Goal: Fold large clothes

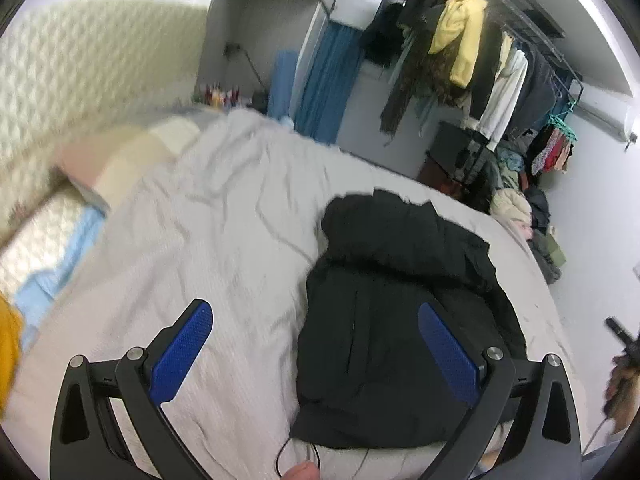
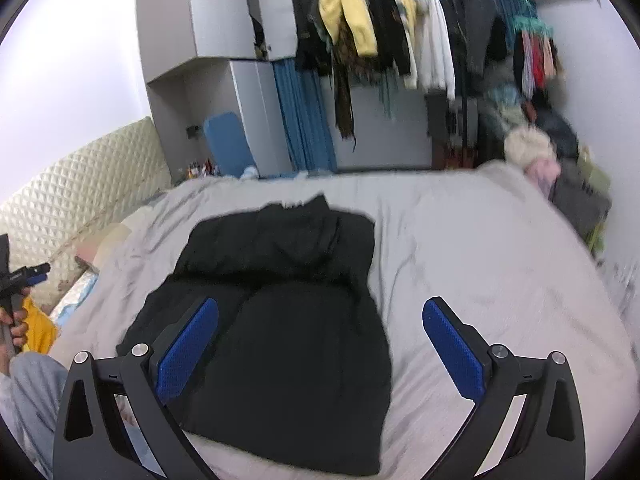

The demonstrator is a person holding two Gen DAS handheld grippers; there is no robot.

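A black garment (image 1: 400,320) lies folded into a rough rectangle on the grey bed sheet (image 1: 224,240), hood end away from me. It also shows in the right wrist view (image 2: 280,328). My left gripper (image 1: 316,320) is open and empty above the bed, its right finger over the garment's right side. My right gripper (image 2: 320,316) is open and empty above the garment's near half. The left gripper also shows at the left edge of the right wrist view (image 2: 30,274).
A quilted cream headboard (image 2: 80,200) stands at the left. A rack of hanging clothes (image 2: 400,40) and a grey wardrobe (image 2: 208,40) stand beyond the bed. A pile of clothes (image 2: 560,168) lies at the far right. A pillow (image 1: 120,160) lies at the head end.
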